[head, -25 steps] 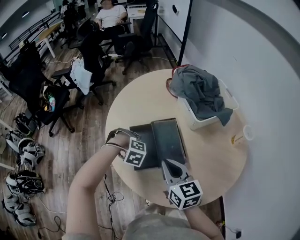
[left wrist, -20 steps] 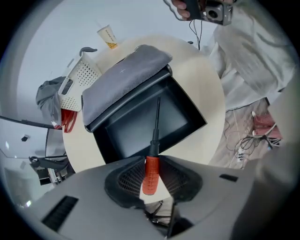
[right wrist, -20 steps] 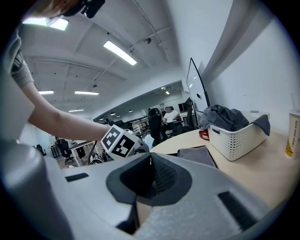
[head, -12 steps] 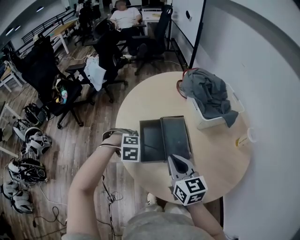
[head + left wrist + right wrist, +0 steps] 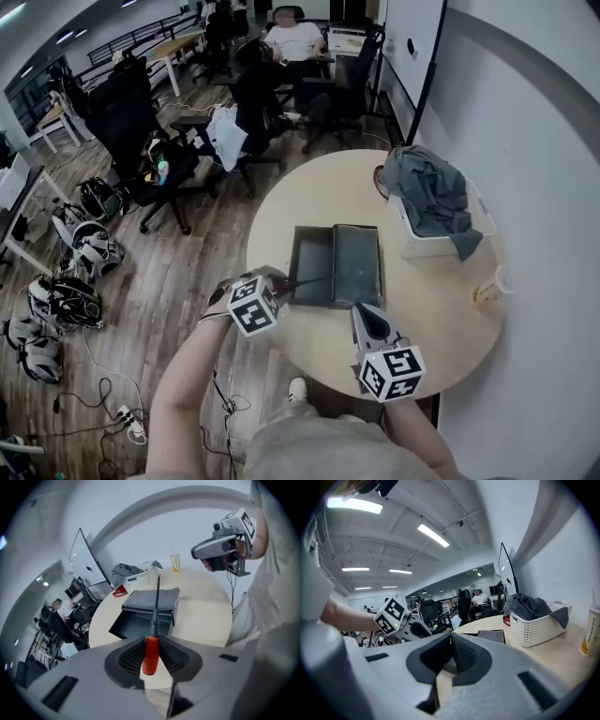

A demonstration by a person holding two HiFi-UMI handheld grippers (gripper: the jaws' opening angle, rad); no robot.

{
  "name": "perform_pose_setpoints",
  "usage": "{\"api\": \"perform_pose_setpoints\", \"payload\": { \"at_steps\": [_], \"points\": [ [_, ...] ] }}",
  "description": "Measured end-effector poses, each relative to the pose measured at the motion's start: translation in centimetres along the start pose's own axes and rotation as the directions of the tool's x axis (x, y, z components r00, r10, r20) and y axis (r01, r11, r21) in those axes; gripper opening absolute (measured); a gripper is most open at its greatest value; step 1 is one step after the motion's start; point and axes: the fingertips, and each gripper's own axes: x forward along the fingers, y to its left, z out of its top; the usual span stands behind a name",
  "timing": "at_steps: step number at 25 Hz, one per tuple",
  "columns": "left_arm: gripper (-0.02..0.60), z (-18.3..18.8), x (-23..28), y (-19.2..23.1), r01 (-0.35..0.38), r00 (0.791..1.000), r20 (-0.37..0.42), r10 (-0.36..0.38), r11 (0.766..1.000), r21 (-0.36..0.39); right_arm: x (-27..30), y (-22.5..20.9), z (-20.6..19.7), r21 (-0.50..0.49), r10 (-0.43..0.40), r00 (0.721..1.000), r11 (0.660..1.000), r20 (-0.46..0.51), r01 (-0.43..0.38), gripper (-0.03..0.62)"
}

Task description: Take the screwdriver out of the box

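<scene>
My left gripper (image 5: 279, 284) hangs over the round table's near-left edge, shut on the red handle of the screwdriver (image 5: 306, 279). The thin dark shaft points across the open dark box (image 5: 298, 270), above it. In the left gripper view the screwdriver's red handle (image 5: 151, 654) sits pinched between the pads, and its shaft reaches out over the box (image 5: 123, 623). My right gripper (image 5: 361, 312) stays near the table's front edge, just in front of the box, shut and empty. The right gripper view shows my right gripper (image 5: 451, 643) with its jaws together.
A white basket (image 5: 418, 246) with a grey cloth over it stands at the table's far right, a red item (image 5: 379, 184) behind it. A paper cup (image 5: 500, 279) is at the right edge. Office chairs and a seated person (image 5: 296, 41) lie beyond the table (image 5: 445, 309).
My left gripper has risen out of the box and rolled, carrying the screwdriver up and towards the table's left edge. My right gripper has shifted a little.
</scene>
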Motion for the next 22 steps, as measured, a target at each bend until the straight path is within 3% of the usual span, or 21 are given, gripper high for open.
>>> {"api": "perform_pose_setpoints", "payload": {
  "at_steps": [3, 6, 13, 17, 22],
  "points": [
    [0.086, 0.8, -1.6, -1.9, -0.087, 0.994, 0.058, 0.096, 0.986, -0.143, -2.1, 0.4, -0.4, -0.022, 0.029, 1.0, 0.999, -0.009, -0.029, 0.0],
    [0.086, 1.7, -3.2, -3.8, -0.156, 0.976, 0.106, 0.192, 0.946, -0.284, -4.0, 0.7, -0.9, -0.035, 0.052, 0.999, 0.998, -0.015, -0.052, 0.0],
    [0.086, 4.4, -6.7, -9.0, -0.237, 0.908, 0.174, 0.38, 0.81, -0.536, -8.2, 0.8, -2.0, -0.043, 0.082, 0.996, 0.996, -0.02, -0.083, 0.0],
    [0.085, 5.4, -8.6, -11.5, -0.228, 0.862, 0.194, 0.468, 0.7, -0.677, -10.1, 1.6, -2.8, -0.055, 0.105, 0.994, 0.993, -0.018, -0.106, 0.0],
    [0.084, 6.5, -11.2, -15.2, -0.196, 0.82, 0.214, 0.531, 0.612, -0.766, -12.8, 3.1, -3.3, -0.054, 0.125, 0.992, 0.991, -0.001, -0.125, 0.0]
  ]
}}
